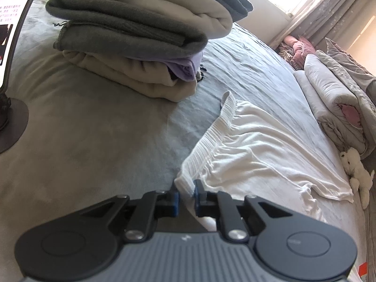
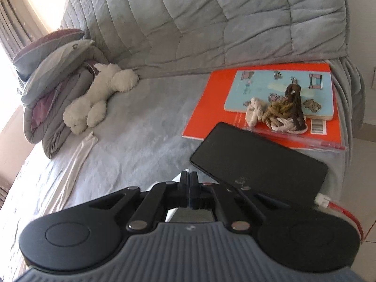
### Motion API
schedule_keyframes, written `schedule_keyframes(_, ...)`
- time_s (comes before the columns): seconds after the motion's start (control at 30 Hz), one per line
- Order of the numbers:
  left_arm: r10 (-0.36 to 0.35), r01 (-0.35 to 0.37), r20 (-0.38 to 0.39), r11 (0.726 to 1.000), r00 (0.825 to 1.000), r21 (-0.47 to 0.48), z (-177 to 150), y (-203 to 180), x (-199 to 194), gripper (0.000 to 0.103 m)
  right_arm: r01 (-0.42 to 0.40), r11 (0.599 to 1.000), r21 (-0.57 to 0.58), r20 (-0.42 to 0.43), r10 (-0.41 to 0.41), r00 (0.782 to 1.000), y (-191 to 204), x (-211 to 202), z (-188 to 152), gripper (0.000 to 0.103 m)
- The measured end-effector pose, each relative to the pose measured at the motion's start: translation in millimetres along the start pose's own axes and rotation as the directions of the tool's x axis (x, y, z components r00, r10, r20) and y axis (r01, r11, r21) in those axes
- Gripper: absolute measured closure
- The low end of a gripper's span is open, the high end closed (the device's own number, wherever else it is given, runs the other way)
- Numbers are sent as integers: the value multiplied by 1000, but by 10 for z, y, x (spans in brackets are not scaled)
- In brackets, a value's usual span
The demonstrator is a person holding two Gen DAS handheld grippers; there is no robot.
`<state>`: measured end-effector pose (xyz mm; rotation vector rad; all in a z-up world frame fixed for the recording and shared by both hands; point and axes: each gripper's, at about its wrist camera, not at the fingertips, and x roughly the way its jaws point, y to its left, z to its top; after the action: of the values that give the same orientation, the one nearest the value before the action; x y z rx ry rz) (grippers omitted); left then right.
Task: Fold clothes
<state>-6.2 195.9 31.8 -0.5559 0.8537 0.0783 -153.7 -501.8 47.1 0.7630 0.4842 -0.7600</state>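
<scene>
The left gripper is nearly closed, its blue pads pinching the near corner of the elastic waistband of the white shorts. The shorts are thin, pale and creased, with a ribbed, gathered waistband running away from the gripper along their left edge and a loose hem at the far right. From the gripper they spread forward and to the right, lying flat on the grey-blue bedsheet. Beyond the shorts and to the left stands a stack of folded clothes: beige at the bottom, a lilac piece showing in its fold, dark grey above, then beige again. Right of the shorts, at the bed's edge, lie rolled grey bedding and a small white plush toy.

The right gripper has its jaws fully together, with a sliver of white cloth showing at the tips and beneath them; whether that cloth is truly gripped cannot be told. A strip of the white garment trails away to the gripper's left over the sheet. Just right of the gripper lies a black phone, partly on an orange book carrying a light-blue book and a bundle of cords. Farther left is the plush toy against folded pillows.
</scene>
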Motion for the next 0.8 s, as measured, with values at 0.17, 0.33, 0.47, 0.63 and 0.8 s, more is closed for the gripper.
schedule_keyframes(0.17, -8, 8, -9, 1000, 1000, -7, 14, 28, -12, 92, 34, 999, -24, 50, -33, 998, -3, -78, 18, 103)
schedule_keyframes(0.33, 6, -5, -7, 1000, 1000, 25, -18, -8, 7, 91, 66, 998, -1, 36, -66, 997, -65, -86, 3, 103)
schedule_keyframes(0.47, -2, 3, -27, 999, 1000, 51, -1, -16, 24, 83, 59, 994, -87, -12, -60, 998, 43, -16, -44, 103)
schedule_keyframes(0.63, 7, -6, -31, 1000, 999, 20, 102, 54, -106, 54, 63, 995, -75, -4, -64, 998, 64, -27, -52, 89)
schedule_keyframes(0.8, -2, -1, 48, 999, 999, 51, 258, 13, -270, 54, 89, 995, -43, 71, -86, 994, 80, -122, -23, 89)
